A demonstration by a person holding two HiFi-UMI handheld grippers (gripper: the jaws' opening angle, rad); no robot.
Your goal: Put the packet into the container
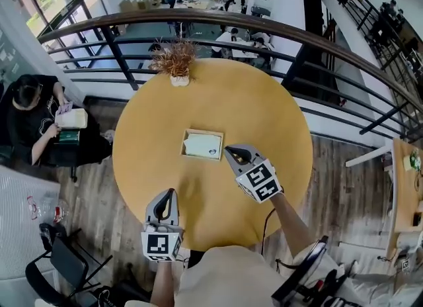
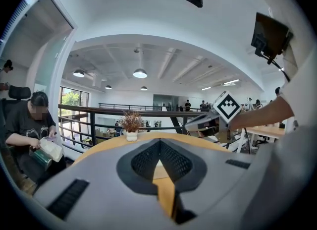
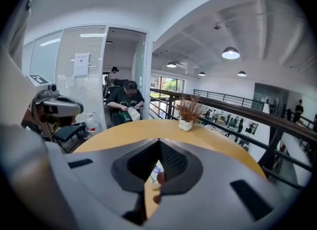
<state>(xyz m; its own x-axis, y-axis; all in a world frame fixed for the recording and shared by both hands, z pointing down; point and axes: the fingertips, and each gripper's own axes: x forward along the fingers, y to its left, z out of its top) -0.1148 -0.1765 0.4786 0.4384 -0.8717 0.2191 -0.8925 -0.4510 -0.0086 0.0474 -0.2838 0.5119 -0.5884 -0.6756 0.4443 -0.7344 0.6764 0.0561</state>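
Note:
A white packet (image 1: 203, 145) lies flat inside the small wooden container (image 1: 186, 141) in the middle of the round yellow table (image 1: 264, 100). My right gripper (image 1: 229, 148) sits just to the right of the container with its tips at the rim. Its jaws are shut with nothing between them. In the right gripper view a sliver of the packet (image 3: 154, 170) shows through the slit under the closed tips (image 3: 159, 144). My left gripper (image 1: 171, 193) hovers near the table's front edge, well apart from the container, its jaws shut and empty (image 2: 159, 147).
A potted dried plant (image 1: 175, 61) stands at the table's far edge. A curved black railing (image 1: 264, 24) runs behind the table. A seated person (image 1: 33, 117) is off to the left, and a black chair (image 1: 59, 259) stands at lower left.

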